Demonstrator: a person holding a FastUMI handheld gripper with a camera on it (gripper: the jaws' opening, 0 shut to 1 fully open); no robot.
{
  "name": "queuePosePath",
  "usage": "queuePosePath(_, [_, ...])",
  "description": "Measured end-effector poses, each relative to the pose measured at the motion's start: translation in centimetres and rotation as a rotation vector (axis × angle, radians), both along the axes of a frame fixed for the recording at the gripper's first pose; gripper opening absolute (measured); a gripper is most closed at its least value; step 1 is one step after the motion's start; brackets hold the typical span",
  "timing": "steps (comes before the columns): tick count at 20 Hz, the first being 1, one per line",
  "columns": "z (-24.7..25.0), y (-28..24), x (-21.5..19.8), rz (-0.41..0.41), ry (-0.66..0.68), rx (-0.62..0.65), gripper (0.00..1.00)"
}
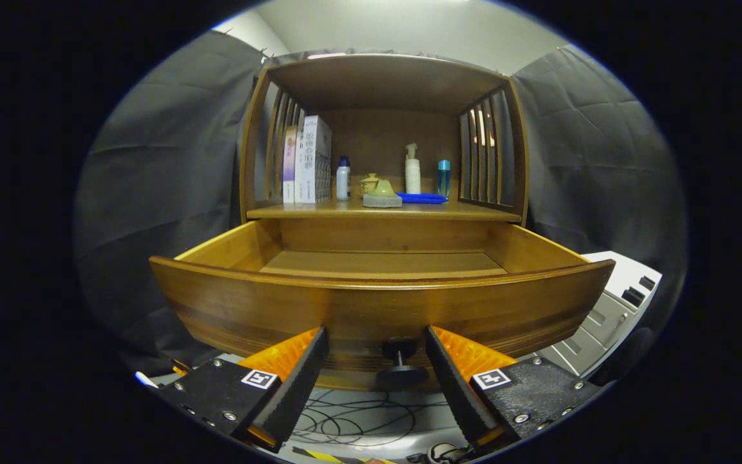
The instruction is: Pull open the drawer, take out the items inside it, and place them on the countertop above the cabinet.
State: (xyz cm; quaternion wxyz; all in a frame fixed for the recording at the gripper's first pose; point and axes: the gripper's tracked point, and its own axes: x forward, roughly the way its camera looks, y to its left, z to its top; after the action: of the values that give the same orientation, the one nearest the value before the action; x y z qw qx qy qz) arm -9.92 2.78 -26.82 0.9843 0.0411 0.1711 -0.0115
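Note:
The wooden cabinet's drawer (377,303) stands pulled out toward me. The far part of its floor is bare wood; the near part is hidden behind the curved front panel. Its dark round knob (402,370) sits between my fingers, untouched by either. My gripper (376,335) is open, its fingertips close to the drawer front on both sides of the knob. On the countertop (474,211) above stand upright boxes (310,161), a white bottle (343,178), a small yellow-green teapot (382,190), a pump bottle (413,171), a teal bottle (444,178) and a flat blue thing (421,198).
Slatted wooden sides and a roof enclose the countertop. A white unit with dark buttons (609,309) stands low beside the drawer's right end. Black cables (358,419) lie on the floor under the drawer. Grey cloth hangs on both sides.

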Motion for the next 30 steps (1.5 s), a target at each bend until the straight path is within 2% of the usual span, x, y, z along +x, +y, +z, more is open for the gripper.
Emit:
queuePosePath(3, [0.6,-0.3,0.5,0.006,-0.029,0.068,0.94])
queuePosePath(10, [1.3,-0.6,3.1,0.029,-0.045,0.052,0.96])
queuePosePath(17, [2.4,-0.7,8.4,0.012,-0.098,0.069,0.95])
queuePosePath(21, [3.1,-1.2,12.4,0.003,-0.128,0.038,0.95])
queuePosePath(30, [2.6,-1.1,18.5,-0.003,-0.139,0.025,0.95])
